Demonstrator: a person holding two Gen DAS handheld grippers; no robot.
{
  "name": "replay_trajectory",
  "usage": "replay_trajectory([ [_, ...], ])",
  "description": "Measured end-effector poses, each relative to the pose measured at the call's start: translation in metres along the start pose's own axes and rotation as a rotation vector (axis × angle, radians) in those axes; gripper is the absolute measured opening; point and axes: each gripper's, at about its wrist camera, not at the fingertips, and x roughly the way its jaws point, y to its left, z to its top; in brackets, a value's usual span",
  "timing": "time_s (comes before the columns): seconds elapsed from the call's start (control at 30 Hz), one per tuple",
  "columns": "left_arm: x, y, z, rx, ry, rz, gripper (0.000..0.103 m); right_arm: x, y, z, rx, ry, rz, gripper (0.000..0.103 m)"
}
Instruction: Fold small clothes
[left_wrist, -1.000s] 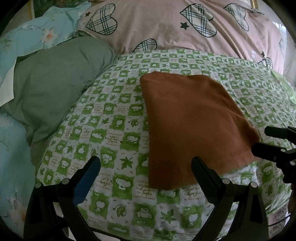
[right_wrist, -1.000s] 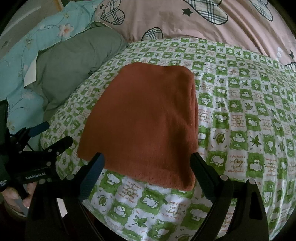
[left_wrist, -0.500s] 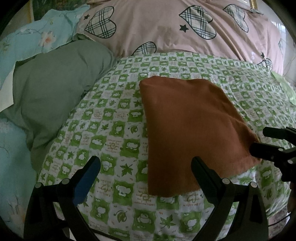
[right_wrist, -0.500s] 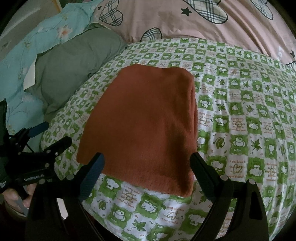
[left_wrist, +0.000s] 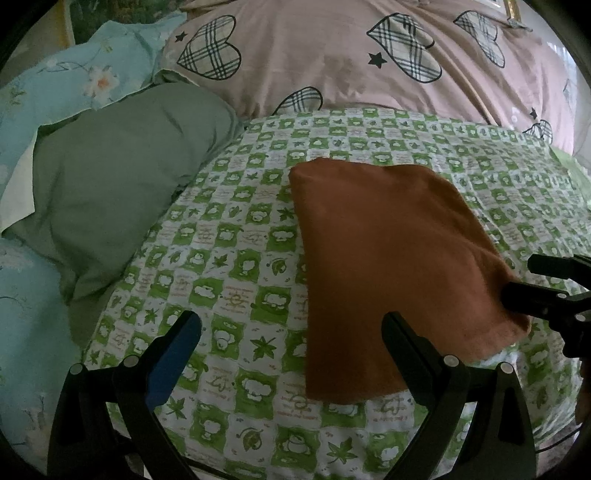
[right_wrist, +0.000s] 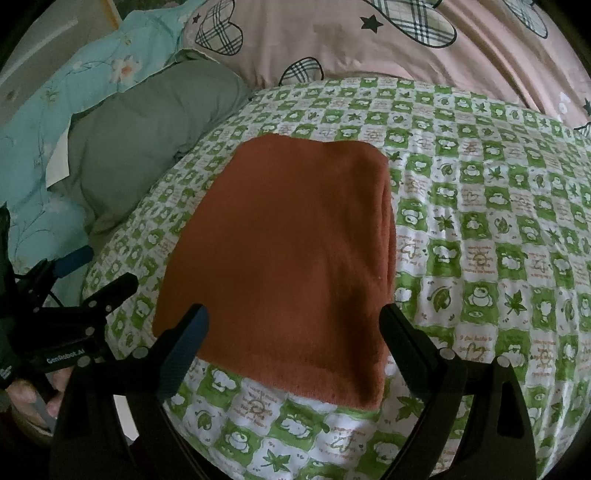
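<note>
The left wrist view is taken from low at the near edge of the green-checked bedspread (left_wrist: 236, 258), looking forward between the fingers of the left gripper (left_wrist: 291, 332) toward the pink quilt (left_wrist: 332, 62) at the far edge. The right wrist view is taken from the same near edge, further right and closer to the rust-coloured cloth (right_wrist: 288, 251), between the fingers of the right gripper (right_wrist: 293, 325). The cloth, the bedspread and the grey-green pillow (right_wrist: 147, 125) are shared by both views, and each gripper is caught in the other's view.
</note>
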Motion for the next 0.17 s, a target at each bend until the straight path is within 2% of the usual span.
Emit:
replay_trajectory([
  [0.17,0.0008,-0.0045,-0.0012,0.014,-0.001,-0.003,0.099,0.0090,-0.0046,-0.0015,0.014,0.012,0.012,0.094],
])
